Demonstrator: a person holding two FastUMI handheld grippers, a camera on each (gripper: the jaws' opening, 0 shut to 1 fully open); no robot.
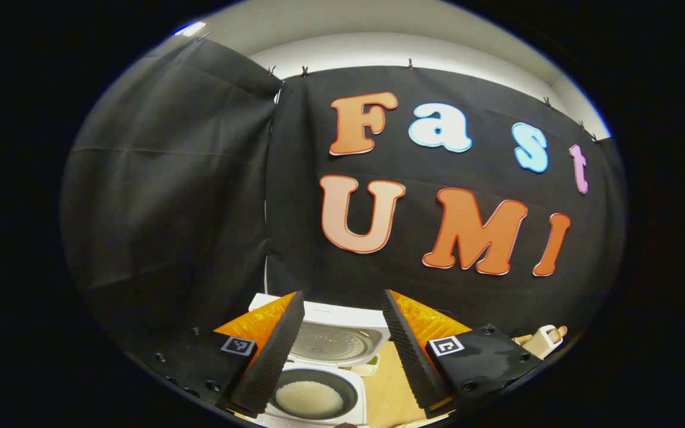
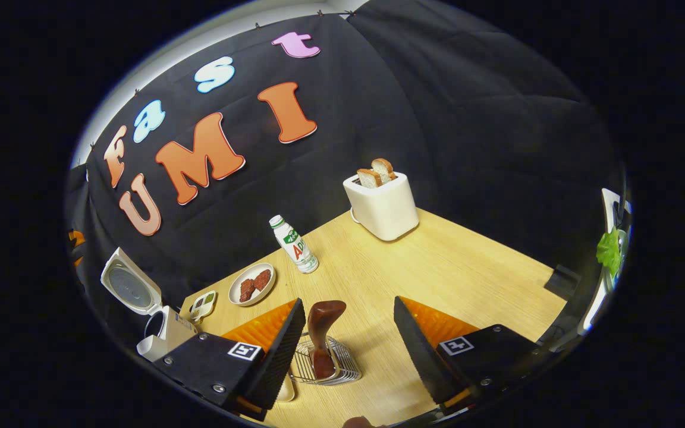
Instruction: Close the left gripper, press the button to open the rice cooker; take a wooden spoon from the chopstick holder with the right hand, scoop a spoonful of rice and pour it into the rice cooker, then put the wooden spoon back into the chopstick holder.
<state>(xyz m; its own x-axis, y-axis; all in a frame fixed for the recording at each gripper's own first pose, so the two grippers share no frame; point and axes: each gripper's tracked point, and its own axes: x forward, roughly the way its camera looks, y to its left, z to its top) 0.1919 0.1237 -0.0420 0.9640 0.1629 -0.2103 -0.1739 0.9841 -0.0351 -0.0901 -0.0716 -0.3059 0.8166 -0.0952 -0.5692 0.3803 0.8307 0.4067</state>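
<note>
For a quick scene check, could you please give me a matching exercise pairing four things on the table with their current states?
Things:
1. rice cooker
2. wooden spoon
3. toaster
4. small plate

States:
A. holds two bread slices
B. lid raised
C. carries dark reddish pieces
D. stands in the wire chopstick holder

Pairs: 1-B, 2-D, 3-A, 4-C

I count one rice cooker (image 2: 151,324), one wooden spoon (image 2: 322,333) in one wire holder (image 2: 326,364), one toaster (image 2: 382,207) with two bread slices (image 2: 377,173), one bottle (image 2: 294,244), one plate (image 2: 251,284) — and two grippers, left (image 1: 341,348) and right (image 2: 347,351).
</note>
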